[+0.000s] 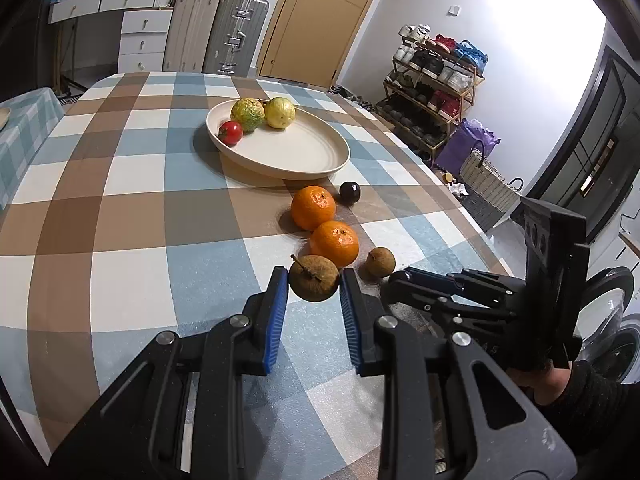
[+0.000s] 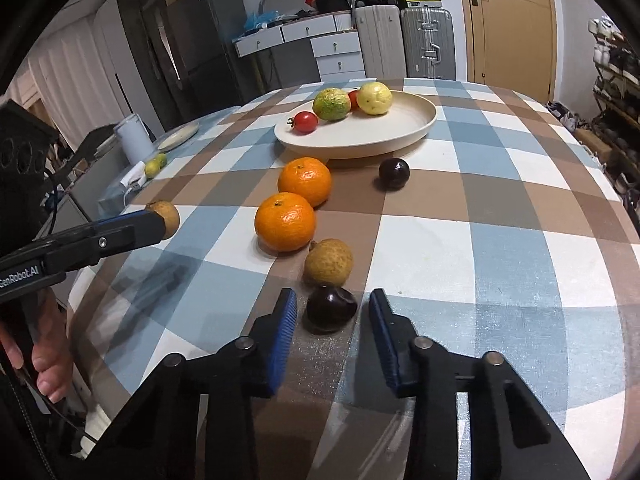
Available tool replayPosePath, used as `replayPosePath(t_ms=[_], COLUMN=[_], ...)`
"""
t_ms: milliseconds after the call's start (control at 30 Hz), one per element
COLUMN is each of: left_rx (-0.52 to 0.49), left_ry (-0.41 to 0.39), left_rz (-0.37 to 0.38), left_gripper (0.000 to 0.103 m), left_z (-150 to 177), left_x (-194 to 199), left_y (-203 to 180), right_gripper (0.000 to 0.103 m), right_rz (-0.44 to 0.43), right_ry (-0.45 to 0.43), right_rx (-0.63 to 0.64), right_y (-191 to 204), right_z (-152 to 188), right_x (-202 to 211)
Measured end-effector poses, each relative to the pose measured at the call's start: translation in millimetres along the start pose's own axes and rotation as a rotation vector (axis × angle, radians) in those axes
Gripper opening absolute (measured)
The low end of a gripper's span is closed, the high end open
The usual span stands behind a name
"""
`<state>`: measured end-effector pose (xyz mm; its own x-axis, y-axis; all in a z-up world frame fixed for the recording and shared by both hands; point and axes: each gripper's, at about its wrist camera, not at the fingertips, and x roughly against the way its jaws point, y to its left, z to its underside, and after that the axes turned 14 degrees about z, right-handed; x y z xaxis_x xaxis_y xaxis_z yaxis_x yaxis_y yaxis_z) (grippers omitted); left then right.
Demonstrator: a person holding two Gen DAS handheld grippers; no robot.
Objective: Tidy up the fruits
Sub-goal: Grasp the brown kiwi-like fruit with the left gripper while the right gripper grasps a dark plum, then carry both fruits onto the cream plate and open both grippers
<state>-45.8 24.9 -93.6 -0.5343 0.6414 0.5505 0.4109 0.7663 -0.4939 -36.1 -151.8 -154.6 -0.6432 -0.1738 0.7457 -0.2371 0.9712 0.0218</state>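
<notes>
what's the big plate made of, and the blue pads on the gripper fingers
Plate: looks like matte cream ceramic or melamine, with smooth, even colour and little glare; which one is unclear.
Blue pads: seemingly ribbed rubber or soft plastic, with fine ridges along the inner faces.

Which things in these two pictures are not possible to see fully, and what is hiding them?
- Second tomato, right wrist view: mostly behind the green fruit and the yellow fruit; in the left wrist view it is not visible.
- Brown fruit, right wrist view: partly covered by a left gripper finger.
- Nearer dark fruit: in the left wrist view, hidden behind the right gripper.
</notes>
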Motion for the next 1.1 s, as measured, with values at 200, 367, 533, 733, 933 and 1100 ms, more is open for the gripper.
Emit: replayPosePath(t_ms=[200,367,533,733,933,1100], left_rx=[-0.012,0.022,-0.003,-0.019,-0.011,-0.004], left_ry=[0.005,0.018,0.013,0.014,0.009,0.017], left_rz=[-0.010,0.048,0.034,0.013,-0.004,-0.020], left_gripper=[0.024,0.024,0.024,0.024,0.024,0.024], left_z=[-5.1,-14.6,-32.9,-63.3,-98.6,-130.3], left_x=[-2.5,-8.0,-18.6,-36.3,-56.4,-83.8], left_y=[-3.5,-4.0,-7.2,-1.4,13.8,29.5], right_gripper=[0.026,0.026,0.026,0.026,0.026,0.026], right_rz=[-0.033,-0.036,-0.034,-0.042,-0.066,-0.093], right_ry=[-0.017,-0.052,-0.085,-0.140,-0.176,-0.194], right_rx=[-0.026,-0.054,-0.055,-0.084,-0.099,-0.089], right_y=[-6.1,-14.4,-22.9,-44.3,-61.9,-69.1], right_z=[3.0,2.9,-2.6,-26.4,-63.5,-97.5], right_x=[3.7,11.4,16.8,22.5,15.8,1.2])
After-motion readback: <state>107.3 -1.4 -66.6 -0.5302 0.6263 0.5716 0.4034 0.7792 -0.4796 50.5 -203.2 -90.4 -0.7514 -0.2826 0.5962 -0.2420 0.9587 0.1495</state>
